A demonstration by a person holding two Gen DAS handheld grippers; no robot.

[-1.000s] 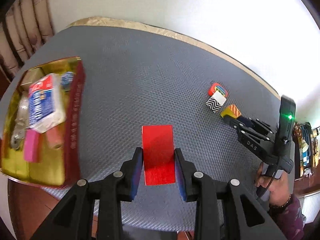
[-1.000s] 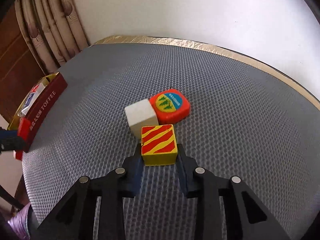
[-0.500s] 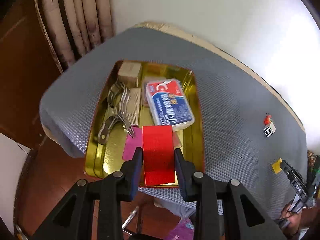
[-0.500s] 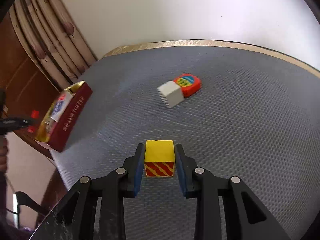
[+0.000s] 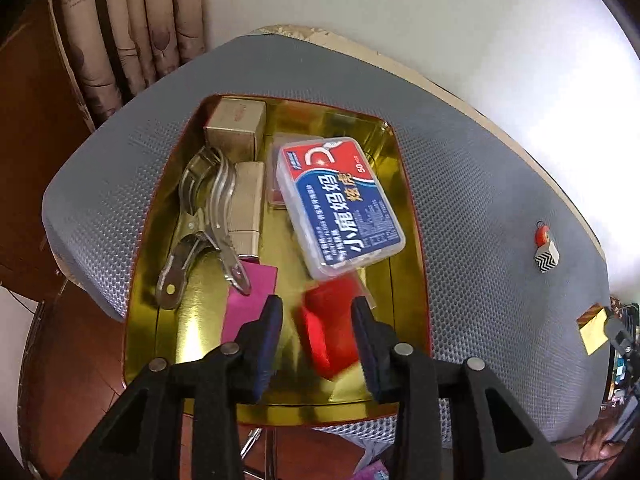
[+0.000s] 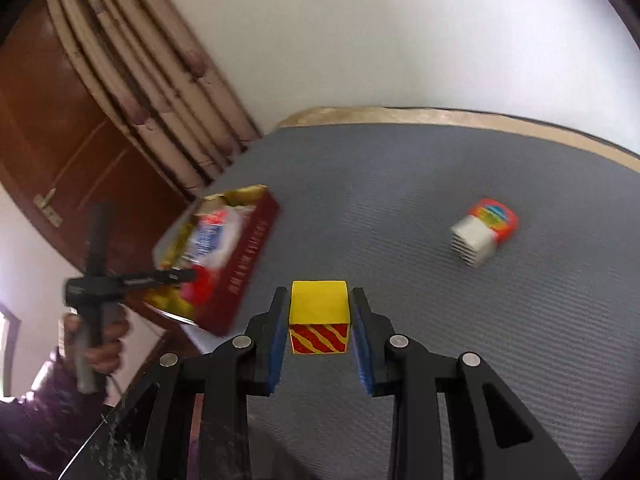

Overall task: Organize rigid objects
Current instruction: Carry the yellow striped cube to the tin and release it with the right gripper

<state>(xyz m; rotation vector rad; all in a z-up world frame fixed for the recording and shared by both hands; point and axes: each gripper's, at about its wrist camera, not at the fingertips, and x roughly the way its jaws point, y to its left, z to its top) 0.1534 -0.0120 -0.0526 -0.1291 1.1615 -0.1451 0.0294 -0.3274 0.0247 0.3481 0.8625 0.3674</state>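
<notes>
The left gripper points steeply down into the gold tin, and its jaws are opening. The red block sits between the pads, blurred and tilted toward the right pad; the left pad stands clear of it, and whether the right pad touches it cannot be told. Just left of the left pad lies a pink card. Ahead of the jaws is a clear floss box with a blue and red label, and to their front left metal clips and two tan boxes. The near part of the tin floor, under and around the jaws, is bare gold — the tin's near rim runs just below the pads.

The right gripper is closed on a yellow cube, both pads flat against its sides, the red-striped face toward the camera. The cube hangs above the grey mat. Ahead and to the right, well apart, an orange tape touches a white block. To the left the tin stands at the mat's edge — open mat lies between it and the jaws.
</notes>
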